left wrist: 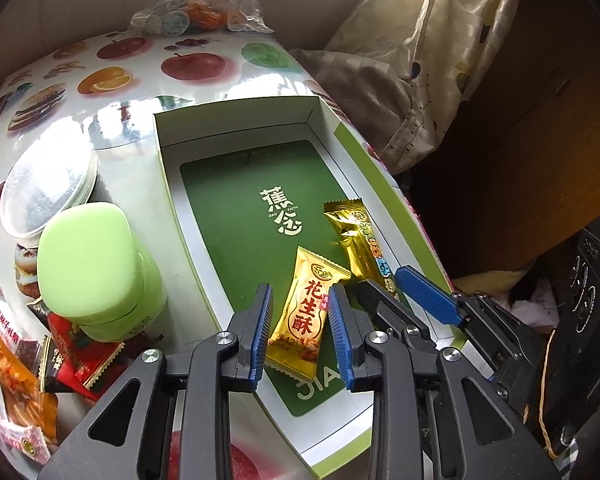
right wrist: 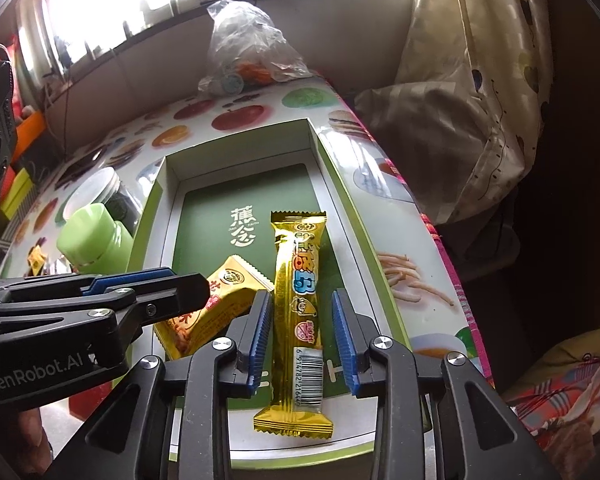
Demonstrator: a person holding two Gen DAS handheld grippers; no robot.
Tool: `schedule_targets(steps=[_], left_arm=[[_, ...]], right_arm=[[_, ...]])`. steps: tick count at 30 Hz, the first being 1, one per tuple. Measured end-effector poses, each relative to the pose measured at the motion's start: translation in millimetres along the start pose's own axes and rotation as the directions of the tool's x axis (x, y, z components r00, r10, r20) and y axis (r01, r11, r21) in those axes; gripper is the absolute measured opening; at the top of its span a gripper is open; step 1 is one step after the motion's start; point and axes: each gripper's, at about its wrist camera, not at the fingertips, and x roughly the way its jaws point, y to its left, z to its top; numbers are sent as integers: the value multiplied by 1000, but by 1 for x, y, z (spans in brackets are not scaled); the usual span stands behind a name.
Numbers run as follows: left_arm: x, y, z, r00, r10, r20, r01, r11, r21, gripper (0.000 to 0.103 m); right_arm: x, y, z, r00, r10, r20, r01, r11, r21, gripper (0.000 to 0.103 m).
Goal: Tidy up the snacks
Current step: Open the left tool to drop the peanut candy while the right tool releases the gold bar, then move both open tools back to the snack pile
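Two gold snack packets (right wrist: 298, 320) (left wrist: 306, 320) in one box (left wrist: 168, 168); both grippers' (left wrist: 300, 332) (right wrist: 300, 340) jaws wide, holding nothing.

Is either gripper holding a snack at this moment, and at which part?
Neither. The left gripper and right gripper are open, each straddling a packet lying in the box.

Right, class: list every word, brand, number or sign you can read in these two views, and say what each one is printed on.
"蕉念" with small "JIAO FAITH": green box floor.
"JIAC", cut off: same floor, near edge.
"花生酥" and "42": yellow peanut candy pack.
"6 914782 216440": barcode on the long gold bar.
"GenRobot.AI": left claw body, seen from the right wrist.
Gold bar's coloured lettering and the wrappers beside the green bottle: too blurred.
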Motion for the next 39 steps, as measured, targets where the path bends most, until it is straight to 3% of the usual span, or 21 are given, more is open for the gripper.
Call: schedule_targets(steps=[11, 25, 33, 39], left_arm=[[-22, -3, -6, 999, 22, 39, -23, 999, 37, 41], [-65, 9, -26, 988, 92, 126, -101, 993, 60, 42], [-83, 36, -38, 979, 131, 155, -135, 991, 16, 42], [-98, 58, -51, 961, 198, 192, -203, 979, 8, 42]], right_arm=[[-13, 2, -4, 1000, -26, 11, 26, 1000, 6, 50], [-42, 21, -5, 998, -27, 64, 28, 1000, -3, 55], [-54, 47, -9, 996, 15, 93, -13, 1000, -26, 55], [-65, 76, -12, 990, 75, 118, -67, 995, -72, 55]])
